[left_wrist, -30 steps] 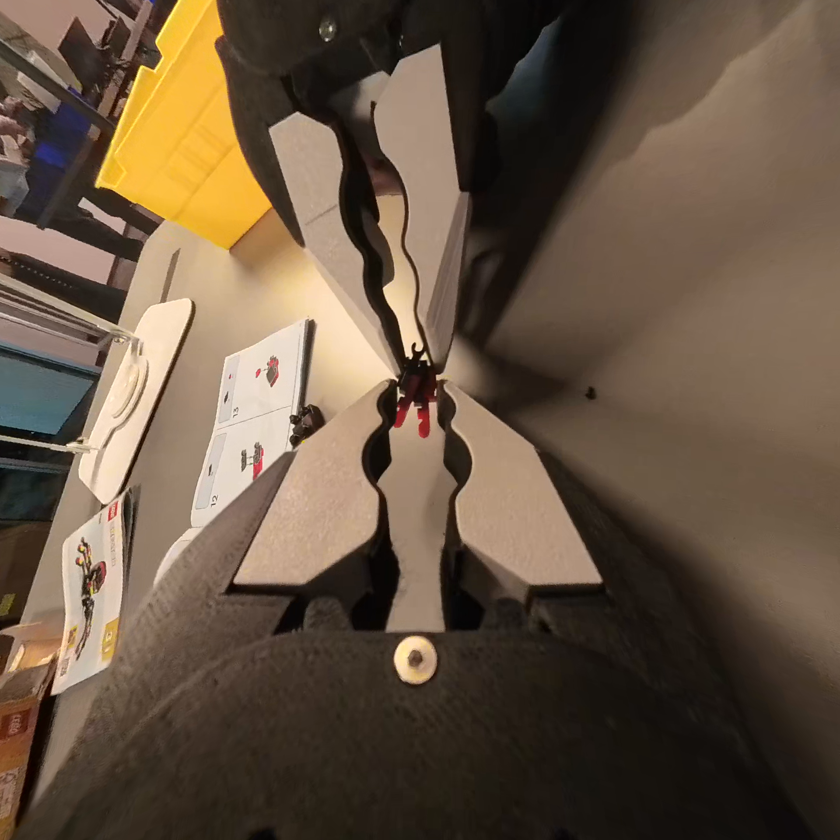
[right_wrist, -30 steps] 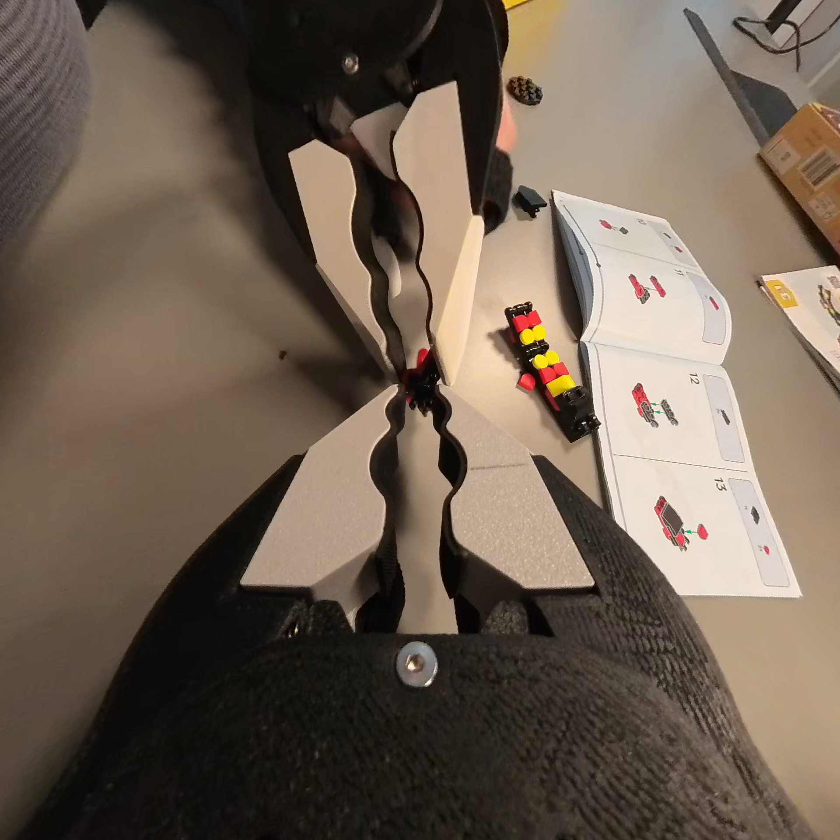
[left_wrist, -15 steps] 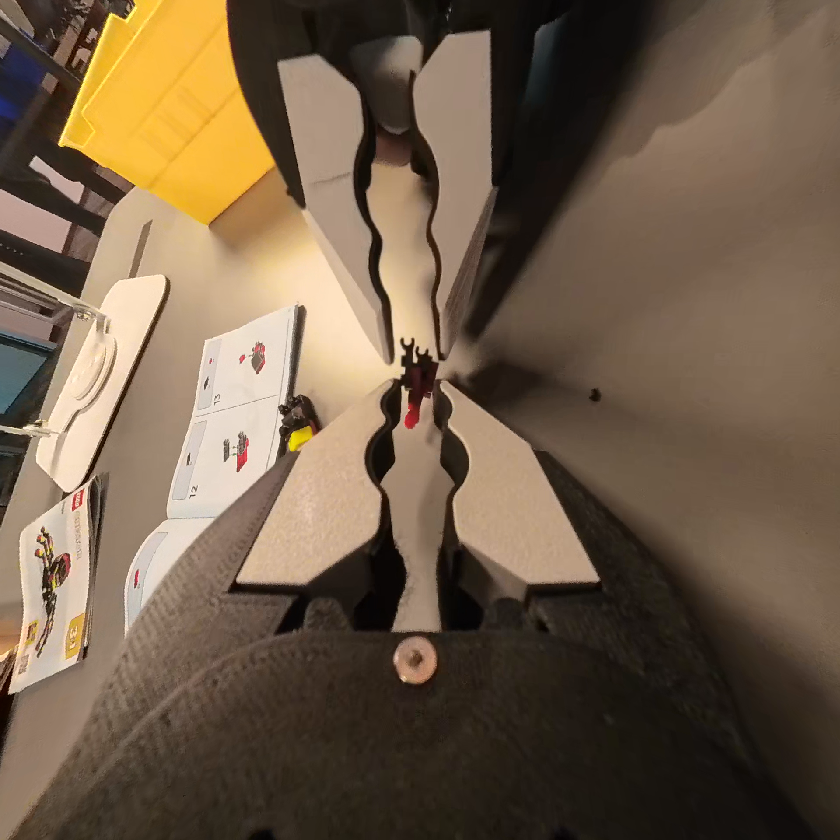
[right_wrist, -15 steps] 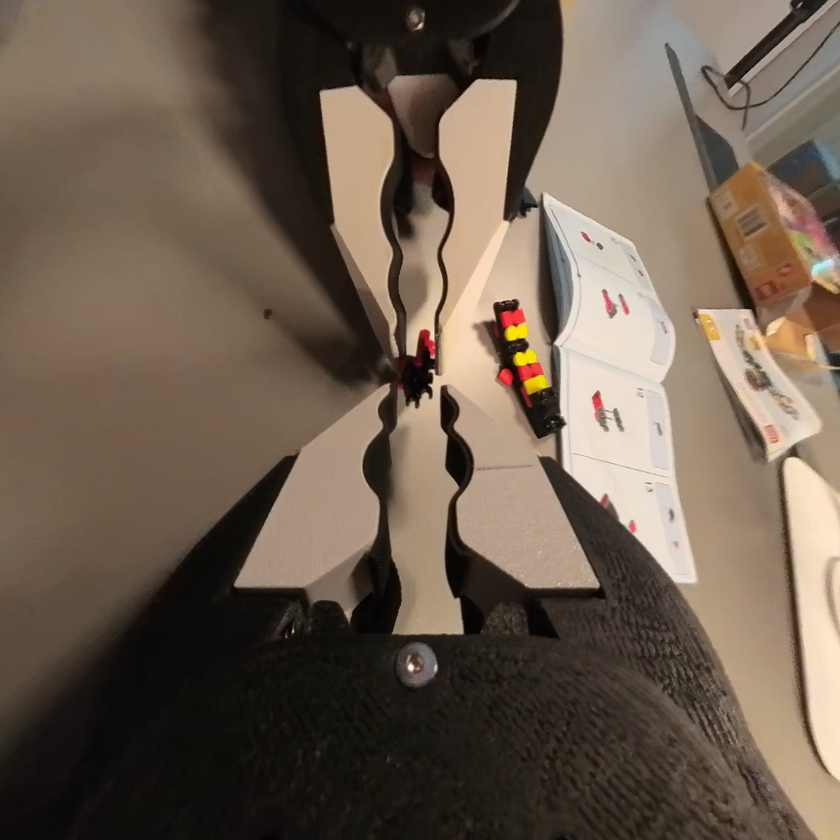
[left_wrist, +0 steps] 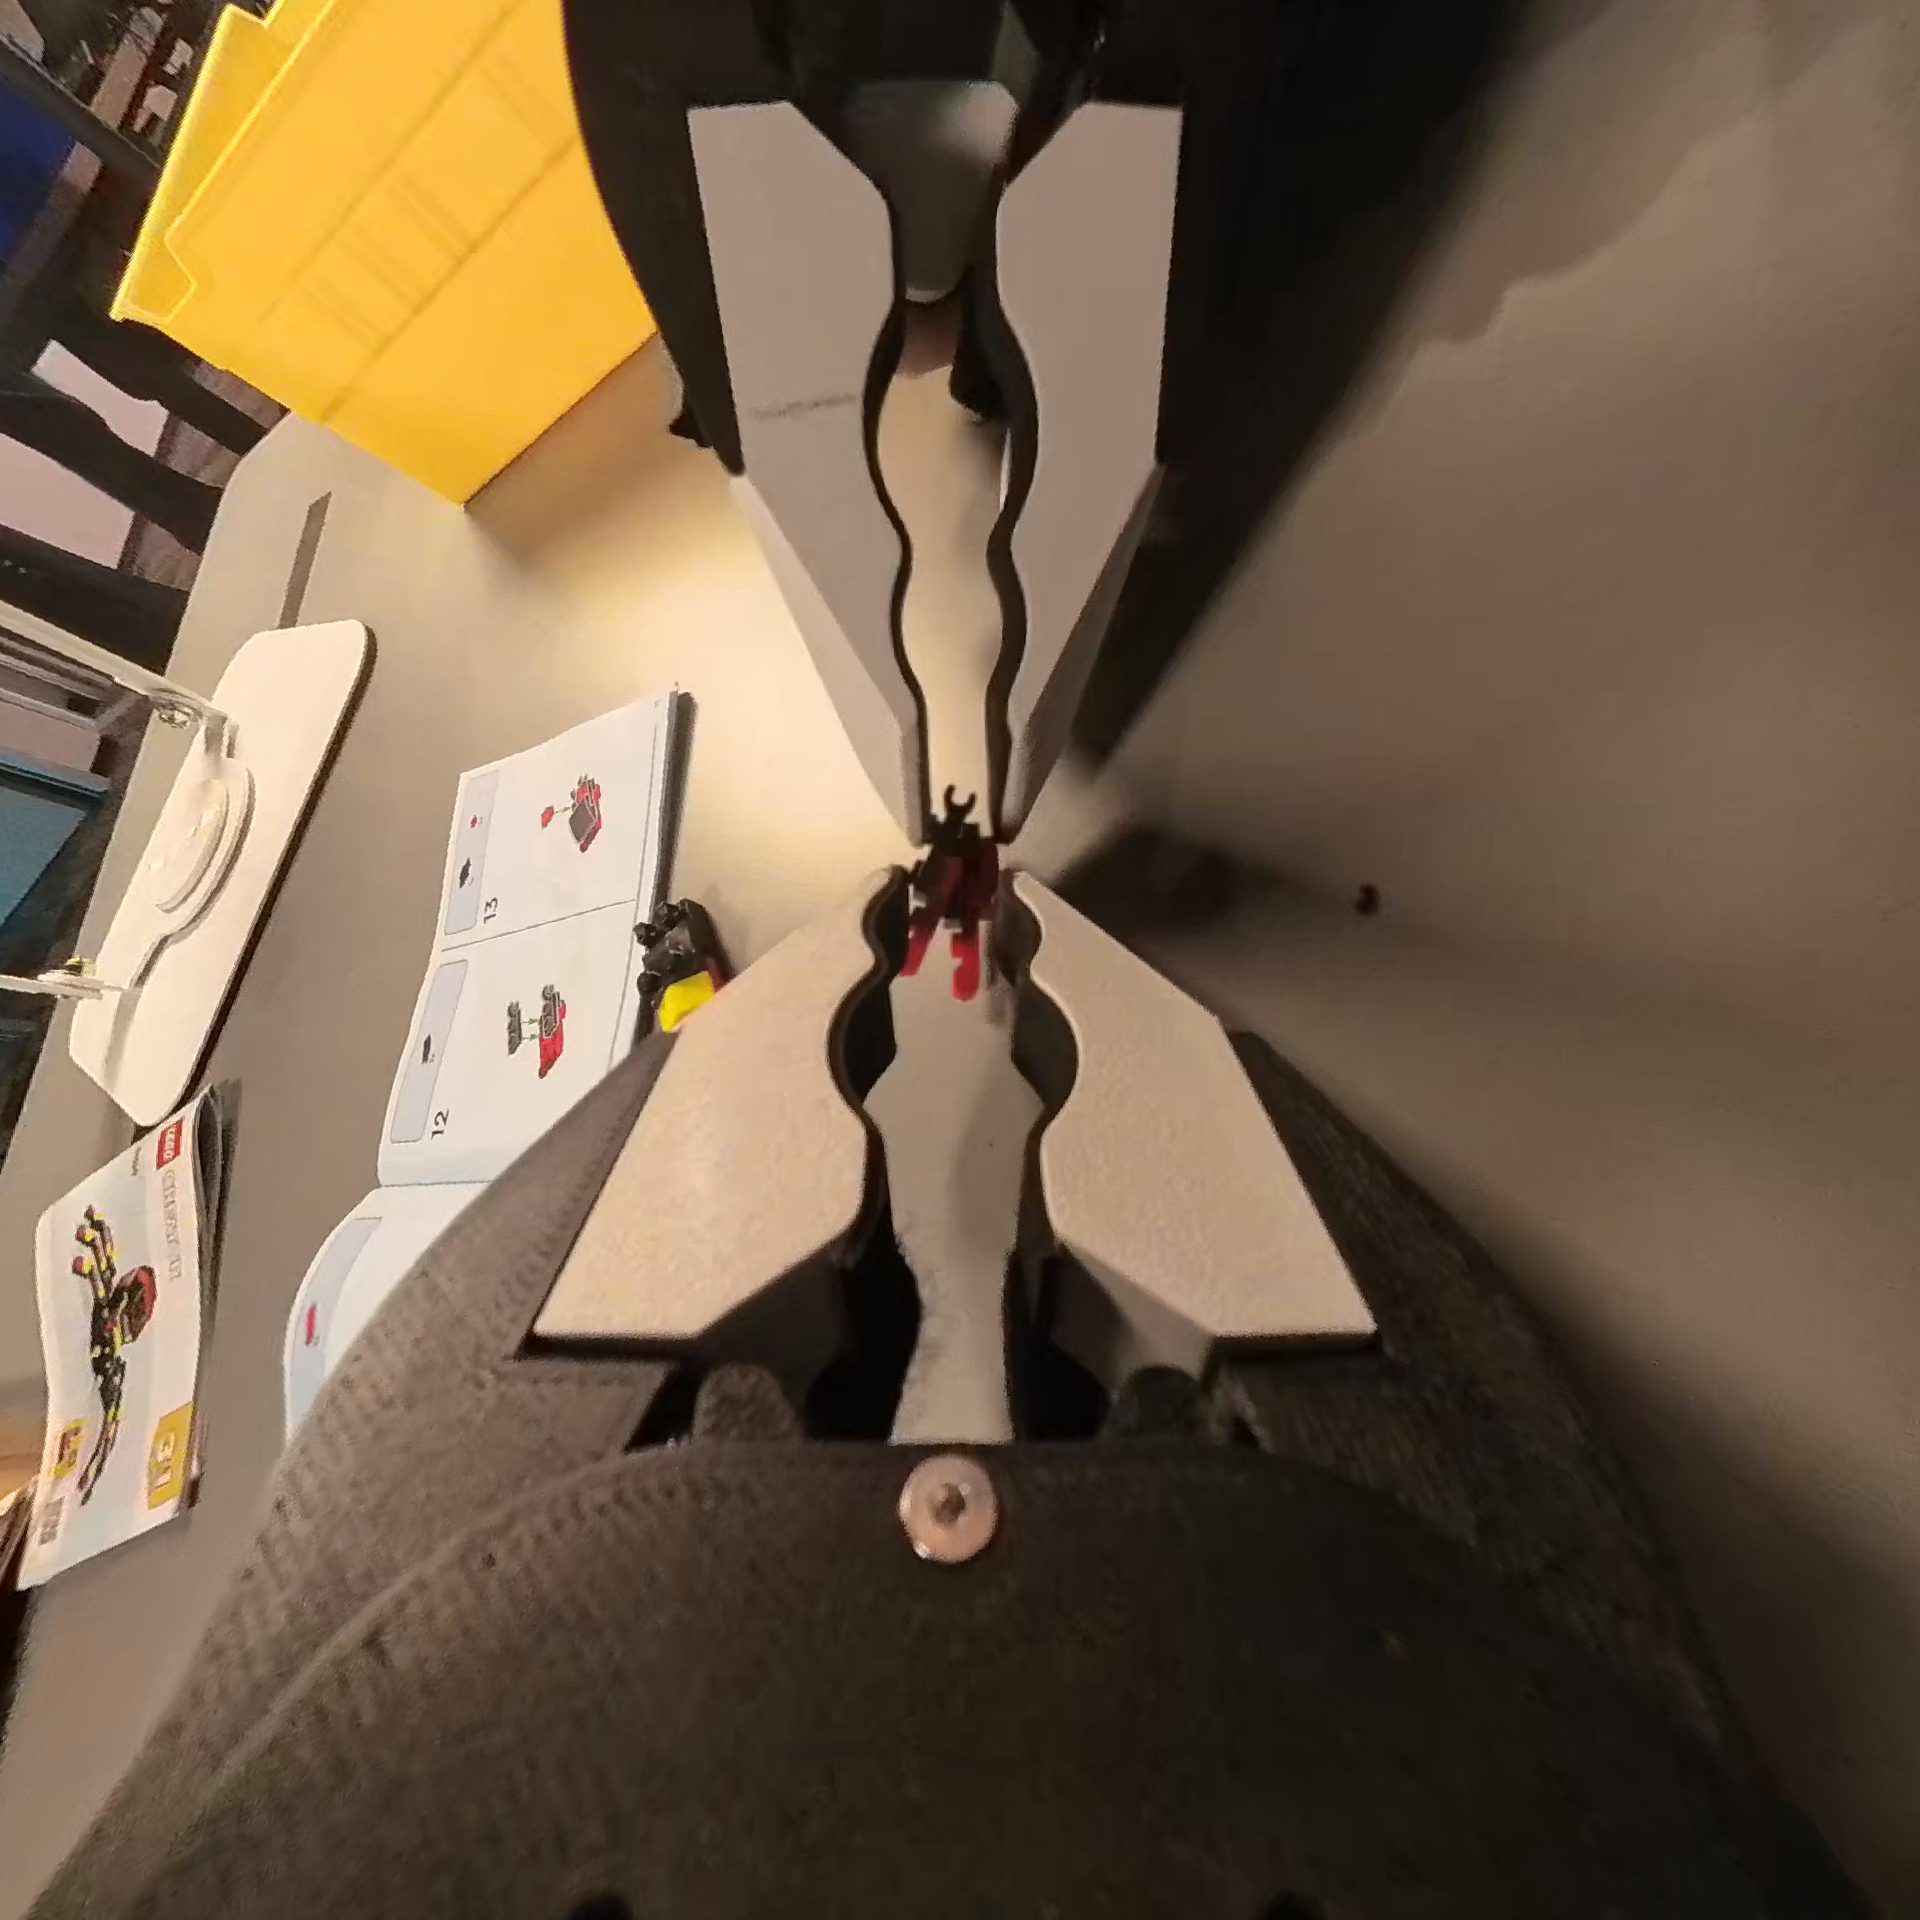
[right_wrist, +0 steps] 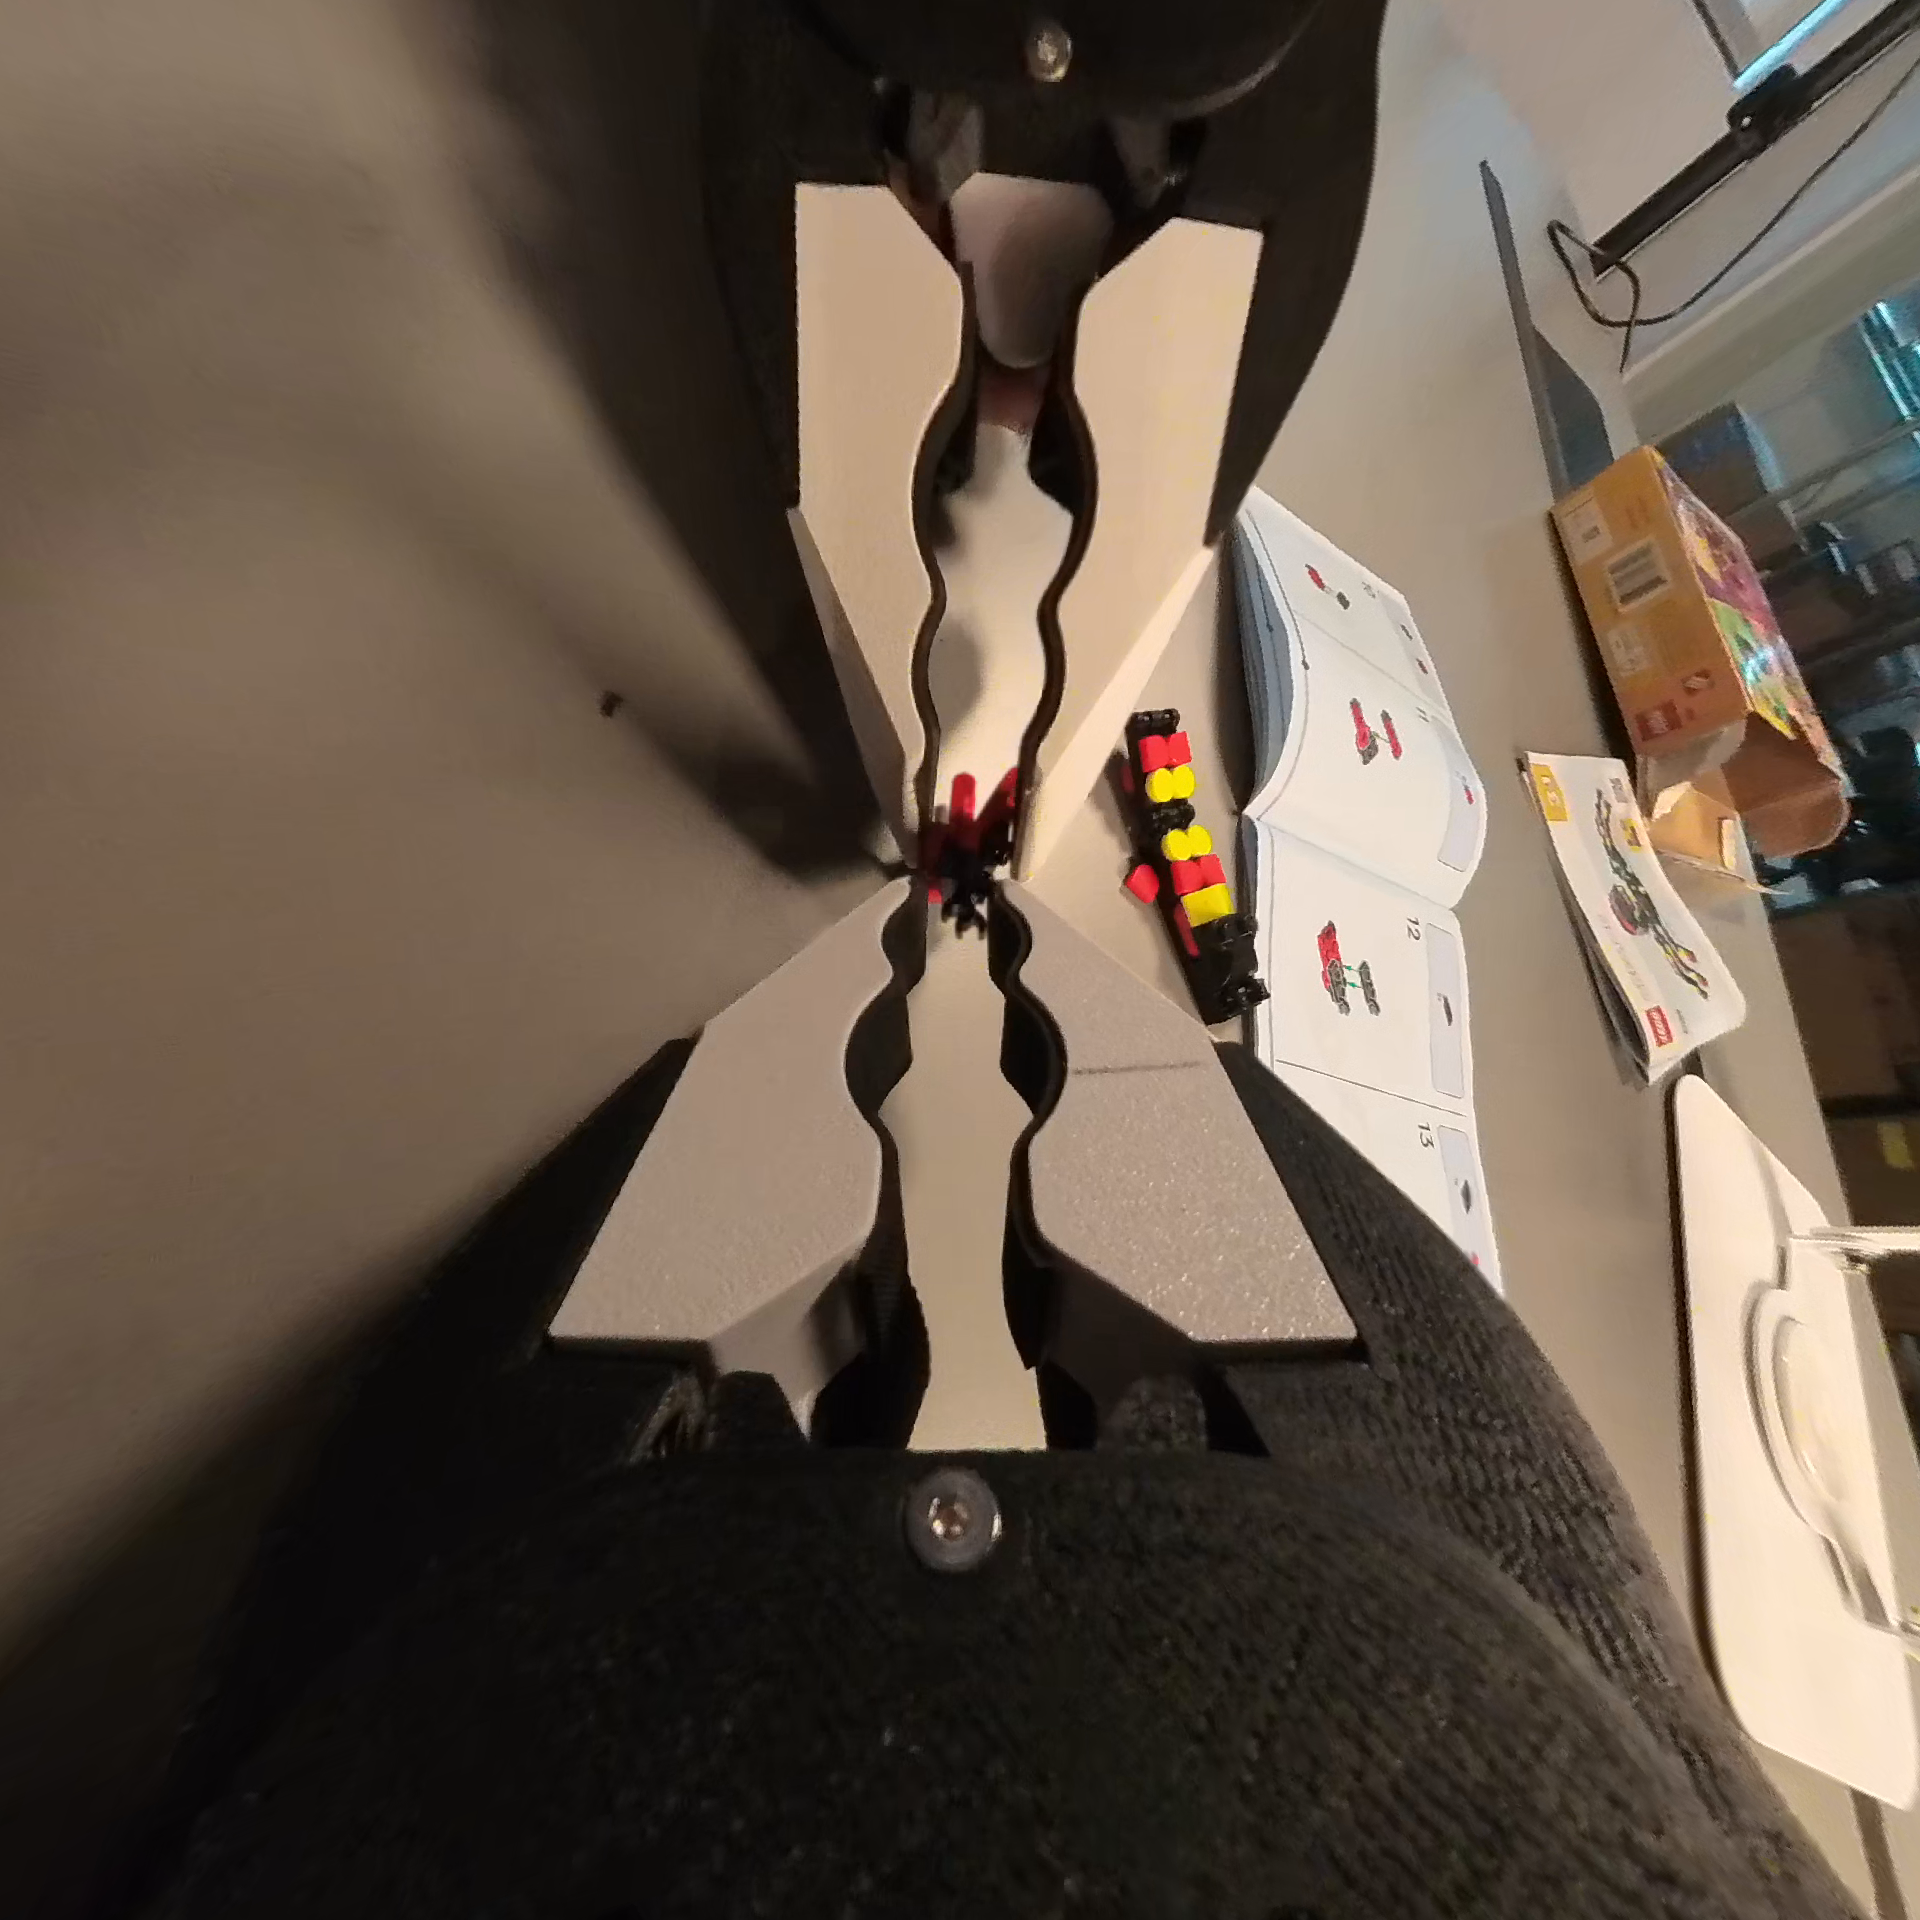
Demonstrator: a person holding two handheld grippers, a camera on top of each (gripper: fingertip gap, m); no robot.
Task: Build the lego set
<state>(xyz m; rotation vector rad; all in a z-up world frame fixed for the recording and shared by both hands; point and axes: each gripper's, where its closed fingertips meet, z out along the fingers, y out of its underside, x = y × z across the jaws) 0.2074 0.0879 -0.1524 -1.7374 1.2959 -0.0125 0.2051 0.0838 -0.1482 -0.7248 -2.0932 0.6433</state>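
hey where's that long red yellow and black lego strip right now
In the right wrist view, the lego strip lies flat on the table, right of the two tool tips and just left of the open instruction booklet.

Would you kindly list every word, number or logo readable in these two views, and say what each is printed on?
I don't copy out writing, so here is only where it stands.
Open instruction booklet: printed numbers beside the drawings, legible.
Closed booklet: a logo and small print on the cover, partly legible.
Cardboard box: a logo and a barcode label, mostly too small to read.
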